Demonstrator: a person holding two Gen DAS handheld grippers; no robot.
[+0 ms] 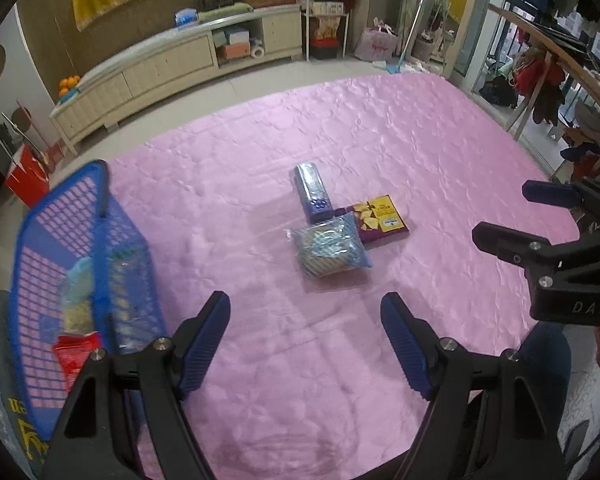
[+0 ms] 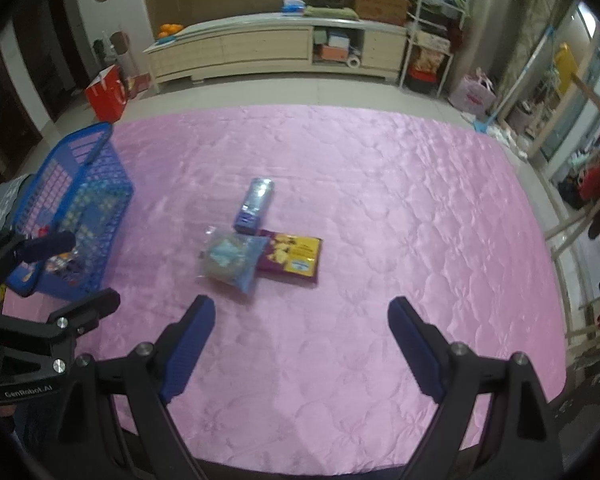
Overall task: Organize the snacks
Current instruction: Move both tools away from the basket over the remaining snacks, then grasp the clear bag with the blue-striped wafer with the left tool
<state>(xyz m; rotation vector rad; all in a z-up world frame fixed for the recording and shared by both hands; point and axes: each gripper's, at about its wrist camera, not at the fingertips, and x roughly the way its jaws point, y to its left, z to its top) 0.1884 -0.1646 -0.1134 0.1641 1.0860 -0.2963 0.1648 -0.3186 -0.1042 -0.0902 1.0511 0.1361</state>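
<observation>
Basket (image 1: 82,248) contents hard to read thru blue mesh in left wrist view: red packet (image 1: 78,356) near front, pale bag (image 1: 76,292) behind it, rest blurred. Basket's near edge cut off behind left gripper's arm. In right wrist view, basket's lower part partly hidden by left gripper (image 2: 86,272); items inside just smudges of colour. Print on all wrappers too small to make out. Purple box's left edge tucked under clear bag, so partly hidden.

Left gripper (image 1: 305,332): spread wide, nothing btwn fingers, pads clear of quilt and snacks. Hanging over bare pink quilt (image 1: 420,140).

Right gripper (image 2: 302,334): also spread wide, empty, touching nothing. Seen at right edge of left wrist view w/ fingers apart.

Three snacks clustered mid-quilt, ahead of both grippers and well apart from fingertips. Clear bag (image 1: 329,249) w/ blue-striped contents nearest, lying flat just beyond left gripper's gap, slightly right of centre. Blue tube pack (image 1: 311,192) behind it, lengthwise away from camera, near end touching or overlapping bag's far edge; can't tell which. Purple-and-yellow box (image 1: 382,218) flat beside bag, on its right, touching it.

From right wrist view, same cluster sits ahead and left of right gripper's gap, bag nearest left finger's tip but not touching. Basket stands on quilt's left side, close beside left gripper, apart from cluster.
</observation>
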